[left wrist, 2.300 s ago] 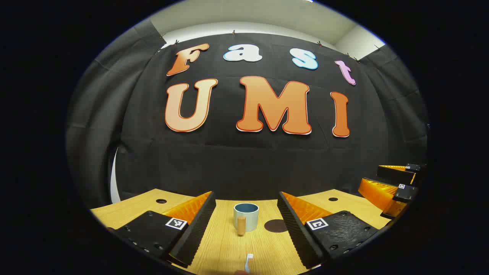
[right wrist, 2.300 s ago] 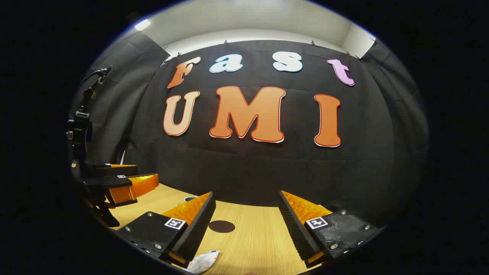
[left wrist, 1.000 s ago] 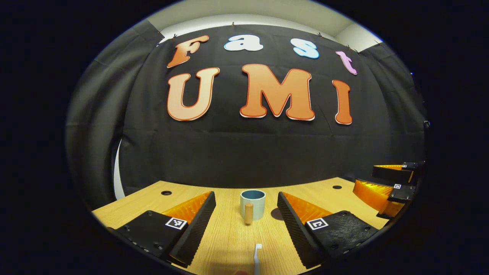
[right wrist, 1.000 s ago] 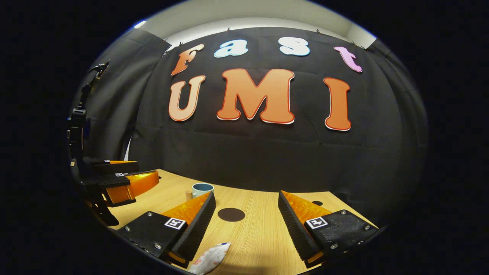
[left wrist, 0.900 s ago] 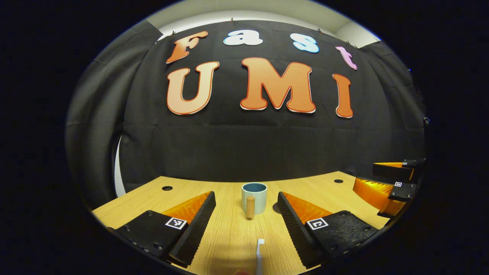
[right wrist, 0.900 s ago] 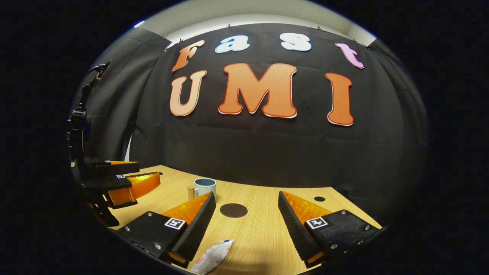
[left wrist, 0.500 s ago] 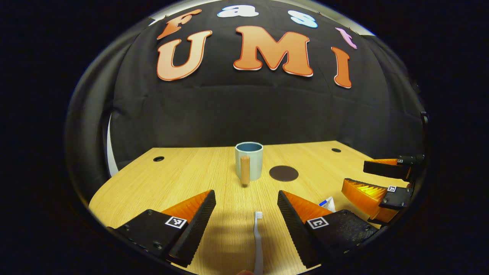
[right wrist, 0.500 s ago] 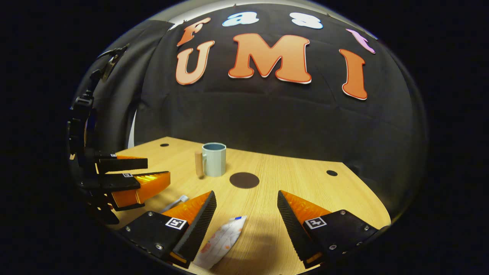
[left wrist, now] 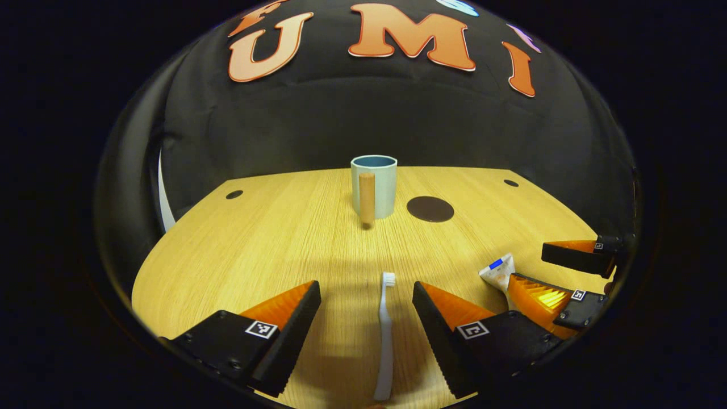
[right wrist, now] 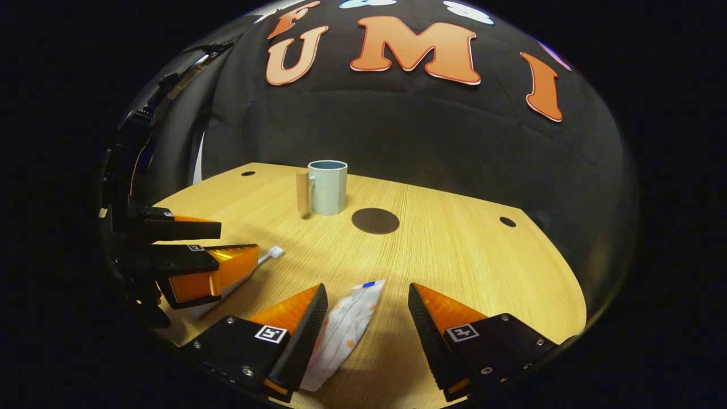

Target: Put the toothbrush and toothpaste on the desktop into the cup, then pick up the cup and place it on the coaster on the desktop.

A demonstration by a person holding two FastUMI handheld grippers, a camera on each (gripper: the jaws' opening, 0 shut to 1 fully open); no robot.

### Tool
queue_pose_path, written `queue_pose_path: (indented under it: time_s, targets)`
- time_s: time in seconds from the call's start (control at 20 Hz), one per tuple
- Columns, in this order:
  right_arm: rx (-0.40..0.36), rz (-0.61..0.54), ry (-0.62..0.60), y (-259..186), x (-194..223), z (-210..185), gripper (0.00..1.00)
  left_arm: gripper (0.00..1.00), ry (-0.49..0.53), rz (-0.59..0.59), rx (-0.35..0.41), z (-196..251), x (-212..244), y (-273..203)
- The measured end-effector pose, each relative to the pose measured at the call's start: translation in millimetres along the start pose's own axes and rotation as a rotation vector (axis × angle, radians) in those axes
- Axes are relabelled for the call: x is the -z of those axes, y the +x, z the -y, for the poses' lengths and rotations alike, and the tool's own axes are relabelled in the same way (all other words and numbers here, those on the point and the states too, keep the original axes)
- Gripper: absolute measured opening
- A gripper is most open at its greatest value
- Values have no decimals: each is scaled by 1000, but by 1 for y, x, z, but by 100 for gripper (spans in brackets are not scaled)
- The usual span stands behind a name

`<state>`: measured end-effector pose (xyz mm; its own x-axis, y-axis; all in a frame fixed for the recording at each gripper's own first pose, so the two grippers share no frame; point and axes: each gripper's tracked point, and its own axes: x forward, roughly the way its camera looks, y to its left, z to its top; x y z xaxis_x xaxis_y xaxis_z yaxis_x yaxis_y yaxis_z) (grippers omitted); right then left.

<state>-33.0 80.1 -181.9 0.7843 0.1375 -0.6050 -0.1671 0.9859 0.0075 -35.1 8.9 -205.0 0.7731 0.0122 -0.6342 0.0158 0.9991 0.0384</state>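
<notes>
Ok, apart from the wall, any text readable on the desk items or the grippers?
toothpaste tube: coloured print, too blurred to read.
left gripper, right gripper: square coded markers, no words.
cup, toothbrush, coaster: no text seen.

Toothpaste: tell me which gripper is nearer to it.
Right. The toothpaste lies between the open fingers of the right gripper. The left gripper straddles the toothbrush, with the toothpaste off to its right.
</notes>
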Motion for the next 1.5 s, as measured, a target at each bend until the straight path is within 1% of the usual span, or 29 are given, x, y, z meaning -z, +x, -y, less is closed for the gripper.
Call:
queue_pose_path:
  time_s: [0.15,0.2,0.25,0.35,0.45,0.55,0.6,0.65,0.7,0.75,0.8,0.85,0.9,0.95,1.0,1.05,1.1,1.2,1.4,1.5]
  targets:
    - [-10,-51,-3,4,13,-7,81,98,8,-60,6,-1,11,2]
    - [-17,-64,-3,5,16,-11,78,94,8,-77,8,-1,14,3]
    - [-23,-74,-4,5,19,-14,76,97,13,-96,14,-2,18,3]
    - [-30,-92,-12,7,23,-18,71,97,14,-122,34,2,23,6]
    - [-30,-105,-21,6,29,-19,60,97,13,-148,49,5,26,7]
    - [-30,-108,-12,5,30,-16,58,91,-2,-152,34,8,25,8]
    - [-22,-117,3,6,31,-13,51,88,-8,-156,27,9,24,9]
    - [-19,-125,19,7,33,-11,46,87,0,-160,27,9,24,7]
    - [-8,-131,35,7,35,-6,25,87,4,-169,22,10,22,7]
    - [-21,-128,55,9,34,-4,19,84,7,-166,15,6,21,11]
    - [-32,-135,75,10,34,-4,16,76,9,-170,1,0,22,11]
    - [-42,-131,101,9,34,-3,16,72,8,-177,-3,-3,26,8]
    - [-52,-127,137,10,33,-1,13,64,2,-180,2,-3,29,6]
    - [-72,-134,180,9,34,-1,12,59,-4,-188,6,0,33,3]
    - [-84,-136,219,10,34,-1,11,49,-6,-197,7,3,37,2]
    - [-87,-147,247,12,36,-1,11,42,-4,-208,2,6,41,3]
    - [-84,-148,257,12,37,2,11,20,-1,-213,-4,6,43,3]
    - [-71,-124,249,11,33,9,11,7,-12,-214,-17,-2,48,3]
    - [-93,-63,273,6,14,11,11,7,-29,-202,-1,-2,61,7]
    - [-86,-47,250,4,13,15,10,5,-53,-171,16,-2,65,10]
